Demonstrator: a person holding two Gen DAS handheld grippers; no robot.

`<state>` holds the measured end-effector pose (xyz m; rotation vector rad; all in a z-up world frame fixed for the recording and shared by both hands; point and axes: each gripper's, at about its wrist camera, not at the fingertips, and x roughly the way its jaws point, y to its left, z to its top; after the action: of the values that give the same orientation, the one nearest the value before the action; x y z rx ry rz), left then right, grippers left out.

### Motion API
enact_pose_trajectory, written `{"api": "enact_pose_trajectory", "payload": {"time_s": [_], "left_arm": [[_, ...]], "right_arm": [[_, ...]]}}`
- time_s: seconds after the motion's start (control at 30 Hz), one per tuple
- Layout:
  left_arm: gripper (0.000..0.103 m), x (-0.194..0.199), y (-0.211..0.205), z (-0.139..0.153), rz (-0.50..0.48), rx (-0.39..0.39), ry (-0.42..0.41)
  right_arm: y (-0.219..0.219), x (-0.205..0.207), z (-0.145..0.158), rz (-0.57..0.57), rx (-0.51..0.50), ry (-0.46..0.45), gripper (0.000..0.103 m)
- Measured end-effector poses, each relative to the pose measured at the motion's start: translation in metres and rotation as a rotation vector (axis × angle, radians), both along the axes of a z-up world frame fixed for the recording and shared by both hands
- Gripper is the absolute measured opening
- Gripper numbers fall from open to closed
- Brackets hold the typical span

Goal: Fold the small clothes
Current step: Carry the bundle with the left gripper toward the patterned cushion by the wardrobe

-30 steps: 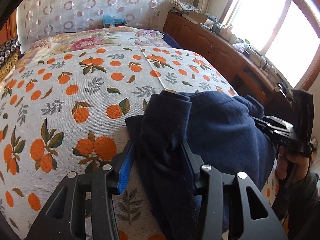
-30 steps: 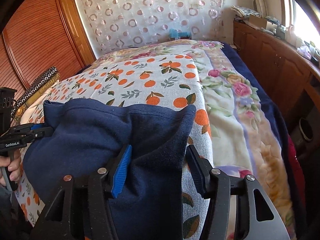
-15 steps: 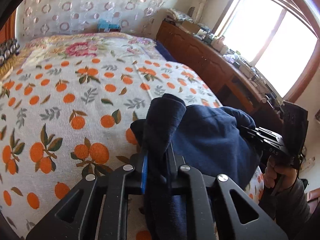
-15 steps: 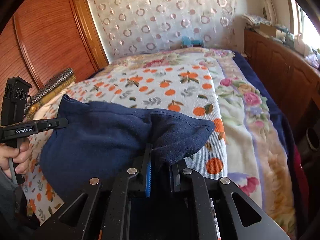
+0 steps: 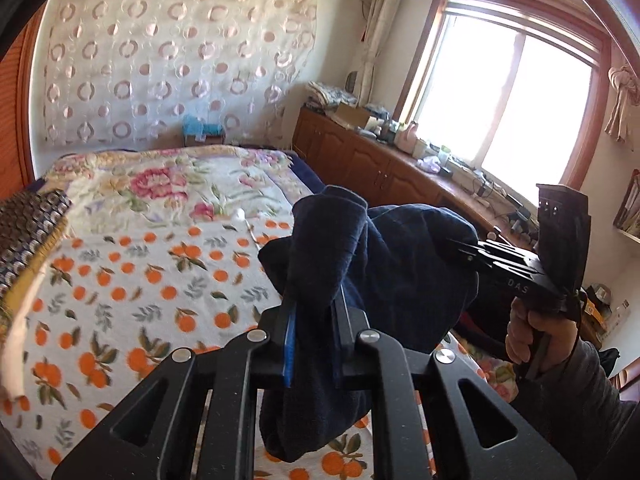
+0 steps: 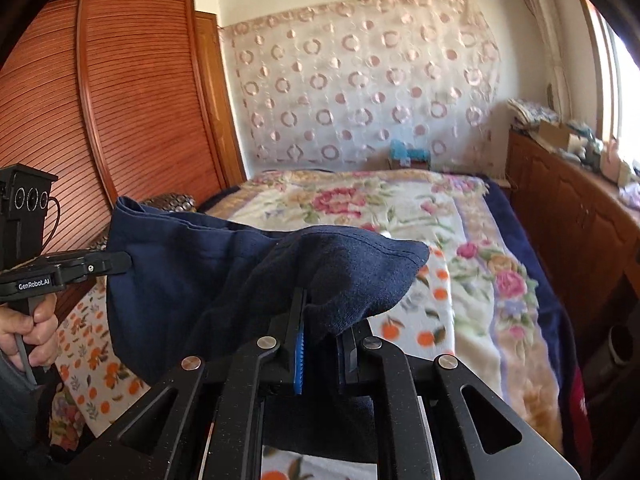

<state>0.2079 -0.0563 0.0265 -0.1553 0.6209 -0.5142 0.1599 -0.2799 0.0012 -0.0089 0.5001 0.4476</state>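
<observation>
Left gripper is clamped on cloth, its jaws just closed. Right gripper likewise. In the left view, the right hand grips its handle at 3 o'clock.

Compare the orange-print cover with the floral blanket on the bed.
The orange-print cover shows small oranges with leaves; the floral blanket shows large pink flowers. The cover lies on the near part of the bed, the blanket on the far part towards the curtain. The blanket has a dark blue edge, none shows on the cover. Both are pale and lie flat.
</observation>
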Motion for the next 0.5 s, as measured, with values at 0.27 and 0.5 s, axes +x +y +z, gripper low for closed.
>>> {"api": "enact_pose_trajectory", "payload": {"time_s": [0.27,0.5], "left_arm": [[0.015,-0.012,0.080,0.038,0.114,0.007,-0.081],[0.015,-0.013,0.176,0.054,0.269,-0.011,-0.129]], "right_arm": [[0.076,0.042,0.026,0.142,-0.014,-0.067,0.011],[0.164,0.108,0.049,0.316,-0.039,-0.118,0.011]]}}
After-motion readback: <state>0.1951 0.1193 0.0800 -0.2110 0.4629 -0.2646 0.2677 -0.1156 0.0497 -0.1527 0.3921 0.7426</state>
